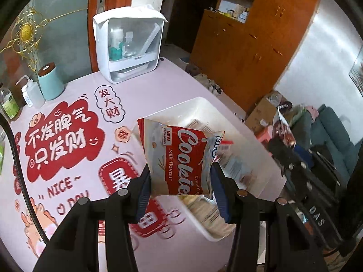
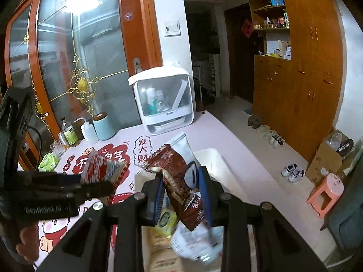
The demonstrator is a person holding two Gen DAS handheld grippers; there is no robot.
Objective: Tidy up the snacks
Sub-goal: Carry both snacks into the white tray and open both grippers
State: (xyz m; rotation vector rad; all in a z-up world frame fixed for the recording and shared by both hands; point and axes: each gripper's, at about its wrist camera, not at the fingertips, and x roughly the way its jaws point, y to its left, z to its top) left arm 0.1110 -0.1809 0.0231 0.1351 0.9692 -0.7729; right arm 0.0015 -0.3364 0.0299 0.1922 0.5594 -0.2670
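The left gripper (image 1: 180,181) is closed on a red-and-white cookie packet (image 1: 181,158) printed "Cookies, Milk flavour"; both blue pads press its lower sides, and the packet hangs clear above the white bin (image 1: 204,106). The right gripper (image 2: 181,190) is clamped on a brown snack packet (image 2: 179,176), with a white-and-grey packet (image 2: 183,147) caught behind it between the same fingers; both are held up over the white bin (image 2: 213,158). In the right wrist view, further packets lie inside the bin below the held ones, among them a yellow packet (image 2: 165,221) and a pale crumpled wrapper (image 2: 199,242); blur prevents reading their labels. The bin sits on the pink printed table mat (image 1: 74,140), at the table edge nearest the room's floor. On the far side of the mat from the bin stands a white cabinet with a clear door (image 1: 127,45). To the left of the bin, along the glass door, stand a pale blue canister with a brown lid (image 1: 50,81), a white squeeze bottle (image 1: 34,93) and a bottle with a green label (image 1: 9,104). In the right wrist view, the left gripper (image 2: 99,170) appears left of the bin, carrying the cookie packet (image 2: 102,167).
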